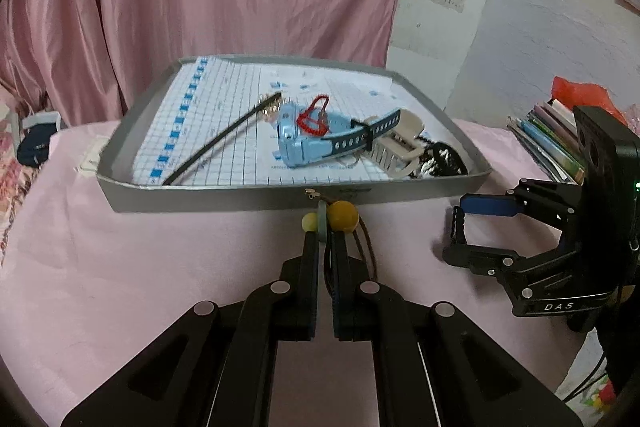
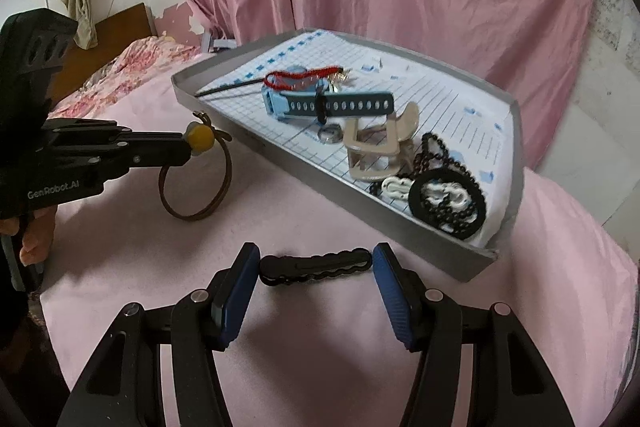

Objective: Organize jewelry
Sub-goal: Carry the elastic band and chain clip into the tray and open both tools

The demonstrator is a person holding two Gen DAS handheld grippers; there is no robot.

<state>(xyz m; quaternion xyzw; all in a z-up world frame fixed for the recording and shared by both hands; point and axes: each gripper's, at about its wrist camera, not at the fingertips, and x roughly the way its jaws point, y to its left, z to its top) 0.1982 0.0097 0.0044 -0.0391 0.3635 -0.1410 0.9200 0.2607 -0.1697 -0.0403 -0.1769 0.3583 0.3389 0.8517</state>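
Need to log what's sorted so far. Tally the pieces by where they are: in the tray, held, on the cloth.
In the tray: 7 or so (watch, red cord, black stick, ring, claw clip, beads, black hoop)
Held by left gripper: 1, bead bracelet
On the cloth: 1, black clip
Total: about 9

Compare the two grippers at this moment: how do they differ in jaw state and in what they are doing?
The left gripper is shut on the brown cord bracelet, pinching it by its yellow bead near the grey tray; the right gripper is open. The bracelet's loop hangs from the left gripper, while the right one brackets a black hair clip lying on the pink cloth, apparently ungripped. Both are outside the tray.
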